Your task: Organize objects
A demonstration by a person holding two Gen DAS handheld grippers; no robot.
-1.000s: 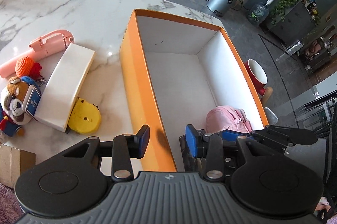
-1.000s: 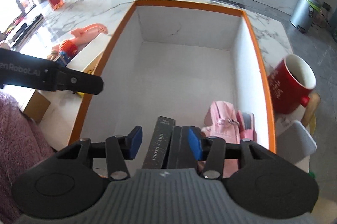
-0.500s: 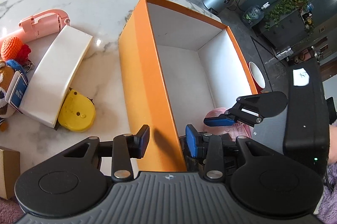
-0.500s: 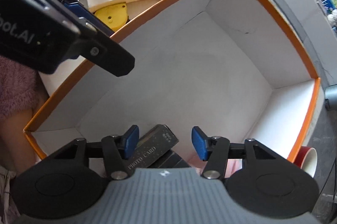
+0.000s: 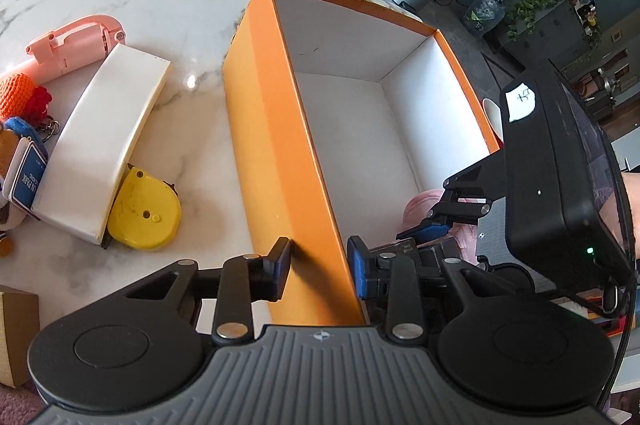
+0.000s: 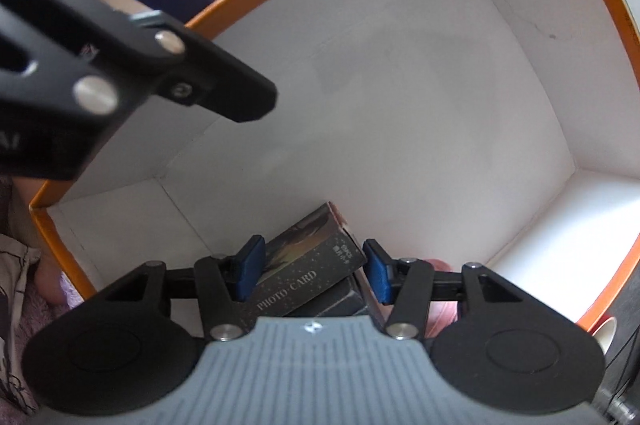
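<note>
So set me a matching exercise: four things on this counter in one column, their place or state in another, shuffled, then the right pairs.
Things:
1. photo card box
2. yellow tape measure
3. left gripper
4. pink backpack

Places or states:
A. on the marble, tucked against the white block
B. straddling the orange box wall, fingers apart
C. inside the box, between the right gripper fingers
D. inside the box, behind the right gripper

Pairs: 1-C, 2-A, 3-B, 4-D
</note>
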